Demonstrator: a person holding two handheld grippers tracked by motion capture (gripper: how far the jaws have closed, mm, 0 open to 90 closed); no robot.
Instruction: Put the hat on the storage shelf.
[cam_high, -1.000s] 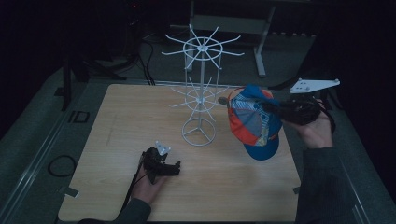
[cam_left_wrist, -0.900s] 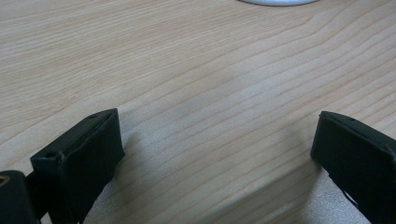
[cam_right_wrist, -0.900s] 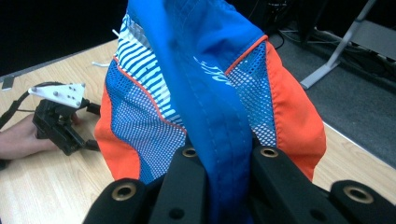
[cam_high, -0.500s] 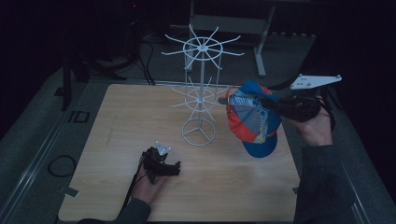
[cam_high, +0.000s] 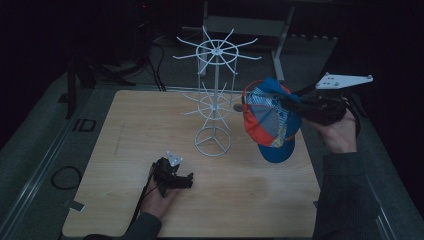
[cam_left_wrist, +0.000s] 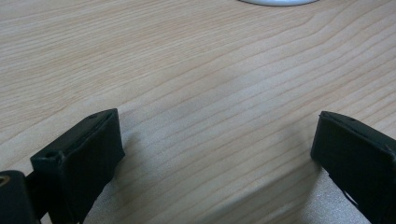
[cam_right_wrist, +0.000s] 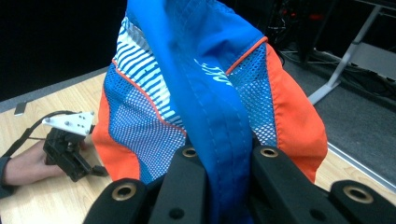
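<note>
- The right gripper (cam_high: 292, 102) is up in the air on the right side of the table (cam_high: 125, 125). Its jaws are squeezed tight on a fold of the cap (cam_high: 272, 122).
- The cap is blue, orange and stripy. It hangs down from the jaws, just beside the white wire rack (cam_high: 214, 95), and I cannot tell if it touches one of the wire arms.
- In the right gripper view, the blue cloth of the cap (cam_right_wrist: 205, 93) is pinched between the two black jaws.
- The left gripper (cam_high: 172, 176) lies on the table near the front edge, with the hand (cam_high: 160, 195) under it. Its jaws are wide apart with nothing between them, just bare wood.
- I think this is the carrying step: the cap is on its way to the rack.
- Next, I think the cap has to be slid onto a wire arm so it hooks on. Only then should the jaws let go, or the cap could drop.
</note>
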